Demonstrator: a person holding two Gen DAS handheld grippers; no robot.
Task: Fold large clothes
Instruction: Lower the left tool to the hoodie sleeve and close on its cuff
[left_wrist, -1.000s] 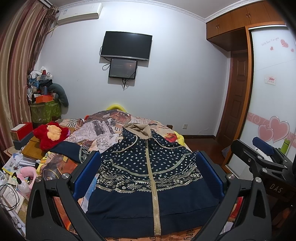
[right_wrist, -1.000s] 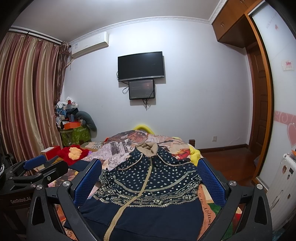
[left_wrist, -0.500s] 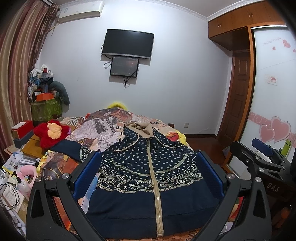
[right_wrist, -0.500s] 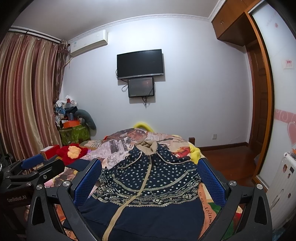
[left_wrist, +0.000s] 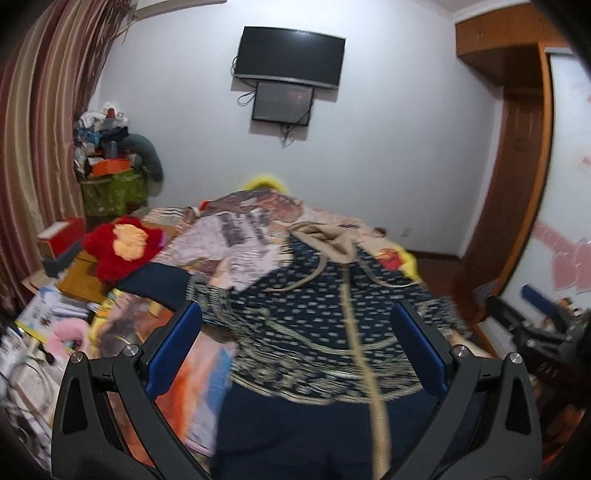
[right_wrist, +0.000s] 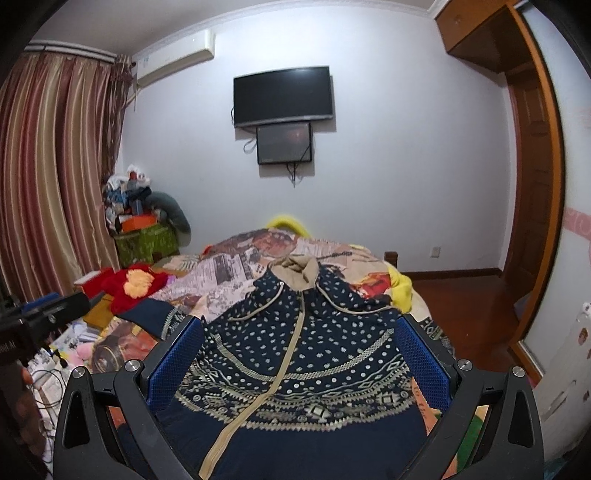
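No fold shows yet: the navy patterned hooded jacket (right_wrist: 295, 369) lies spread flat, front up, on the bed (right_wrist: 343, 258), filling the lower centre of both views, its beige zipper (right_wrist: 284, 354) running from the hood (right_wrist: 299, 269) toward the hem at the bottom edge. One sleeve (right_wrist: 151, 321) lies stretched out toward the left of the frame, near the red plush toy (right_wrist: 133, 284); the other sleeve is only partly visible at the right edge of the body. Judging from this, the whole task is left: sleeves to bring in, body to double over. The left gripper (left_wrist: 295, 354) hangs above the lower part of the jacket, jaws spread wide, with nothing between them and no cloth touched; its view is blurred, so finer contact cannot be told. The right gripper (right_wrist: 299, 354) is likewise spread wide over the jacket's patterned band, holding nothing, its blue pads (right_wrist: 421, 354) framing the cloth without gripping it. Each gripper also appears at the edge of the other's view, apart from the garment.
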